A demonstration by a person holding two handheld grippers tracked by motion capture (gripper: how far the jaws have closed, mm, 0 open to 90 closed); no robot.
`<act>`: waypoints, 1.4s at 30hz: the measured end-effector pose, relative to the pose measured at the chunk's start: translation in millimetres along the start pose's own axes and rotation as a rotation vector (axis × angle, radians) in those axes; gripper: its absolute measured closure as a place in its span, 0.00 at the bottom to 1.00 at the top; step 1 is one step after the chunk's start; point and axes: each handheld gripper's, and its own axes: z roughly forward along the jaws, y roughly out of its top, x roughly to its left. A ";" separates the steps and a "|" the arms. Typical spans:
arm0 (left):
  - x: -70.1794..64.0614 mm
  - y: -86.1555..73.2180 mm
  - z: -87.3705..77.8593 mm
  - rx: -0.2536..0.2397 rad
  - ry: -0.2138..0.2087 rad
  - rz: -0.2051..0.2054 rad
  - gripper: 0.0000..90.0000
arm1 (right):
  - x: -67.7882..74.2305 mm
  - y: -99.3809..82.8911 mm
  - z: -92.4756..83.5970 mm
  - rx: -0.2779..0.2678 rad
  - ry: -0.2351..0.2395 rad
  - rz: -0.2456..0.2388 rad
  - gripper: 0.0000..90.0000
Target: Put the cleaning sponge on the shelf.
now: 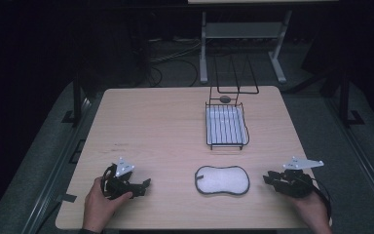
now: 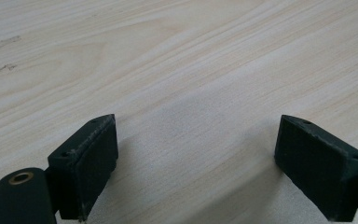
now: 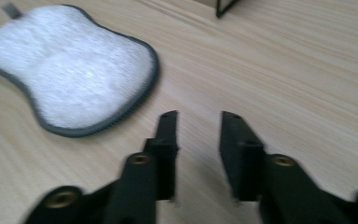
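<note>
A white, peanut-shaped pad with a dark rim (image 1: 222, 180) lies flat near the table's front edge, between my two grippers. My left gripper (image 1: 145, 185) rests low on the table at the front left, held by a hand; in the left gripper view its jaws (image 2: 198, 135) stand wide apart over bare wood, open and empty. My right gripper (image 1: 268, 178) sits at the front right and points toward the pad. In the right gripper view its jaws (image 3: 199, 119) stand a narrow gap apart with nothing between them, and the pad (image 3: 72, 70) lies ahead to the left.
A black wire basket (image 1: 208, 126) with a white ribbed base stands behind the pad, right of centre. An upright wire frame (image 1: 233, 73) rises at its far end, with a small grey round thing (image 1: 225, 99) at its foot. A corner of the basket (image 3: 224, 7) shows in the right gripper view.
</note>
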 end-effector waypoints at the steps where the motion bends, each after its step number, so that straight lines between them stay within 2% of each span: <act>1: 0.0 0.0 0.0 0.000 0.000 -0.001 0.14 | 2.3 2.3 -1.4 -0.005 0.023 0.000 1.00; 6: -0.1 0.0 0.0 0.000 0.000 -0.001 0.14 | 8.5 9.4 -1.9 -0.015 0.078 0.001 1.00; 16: 0.0 0.0 0.0 0.000 0.000 -0.001 0.14 | 26.1 20.8 8.0 -0.011 0.161 -0.048 1.00; 36: -0.1 -0.1 0.0 0.000 0.000 -0.001 0.14 | 61.4 28.0 30.3 0.049 0.269 -0.135 1.00; 42: -0.1 0.0 0.0 0.000 0.000 -0.001 0.14 | 64.8 27.4 35.6 0.075 0.273 -0.146 1.00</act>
